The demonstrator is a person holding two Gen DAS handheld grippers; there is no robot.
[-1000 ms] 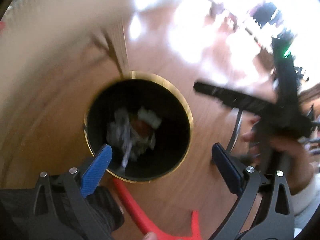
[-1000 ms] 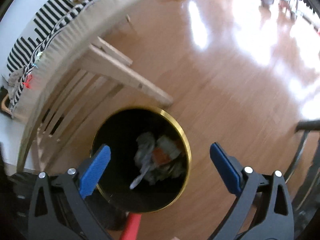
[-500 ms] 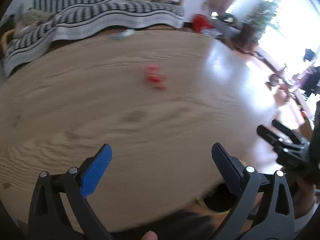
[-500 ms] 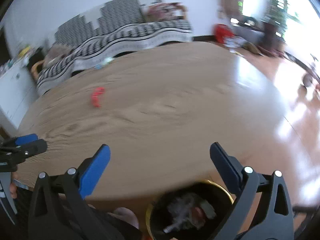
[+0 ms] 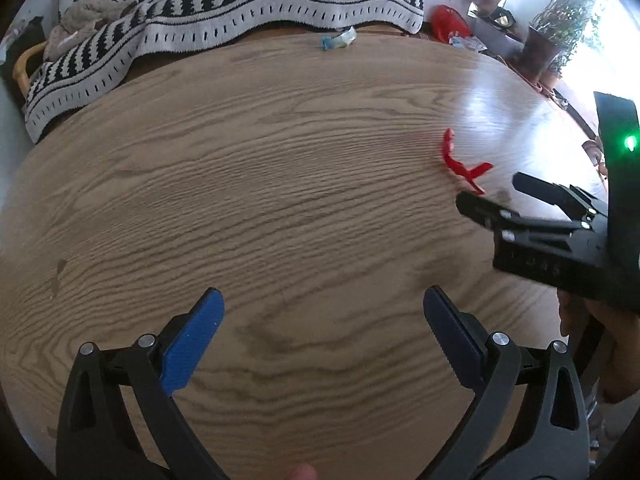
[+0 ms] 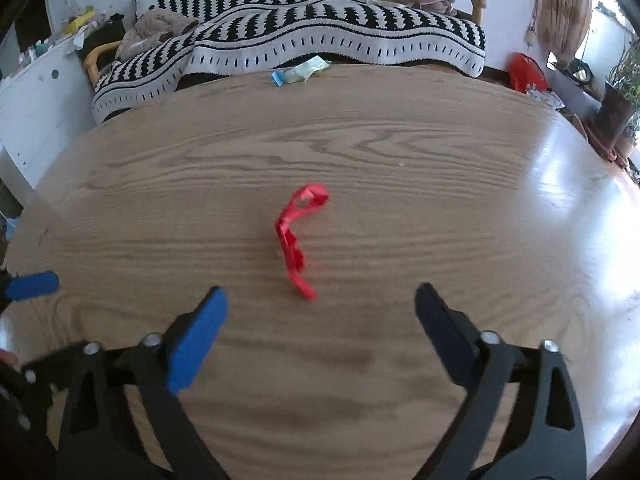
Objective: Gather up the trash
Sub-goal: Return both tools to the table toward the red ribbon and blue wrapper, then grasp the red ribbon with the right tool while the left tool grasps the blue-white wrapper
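The right tool point(image 6: 320, 312), jaws wide though just narrowing, hangs empty just short of a twisted red wrapper point(image 6: 298, 236) lying mid-tabletop point(image 6: 440, 200). Only the left view shows the right tool from outside, beside that wrapper; the left tool point(image 5: 322, 312) gapes wide over bare wood. A blue-and-pale wrapper point(image 6: 300, 72) lies at the far edge.

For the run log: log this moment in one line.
left gripper: open, empty | right gripper: open, jaws just narrowing, empty | red scrap: on table, ahead of right gripper | blue-green wrapper: far edge

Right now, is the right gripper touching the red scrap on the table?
Apart. In the right wrist view, bare wood shows between the open right gripper and the red scrap.
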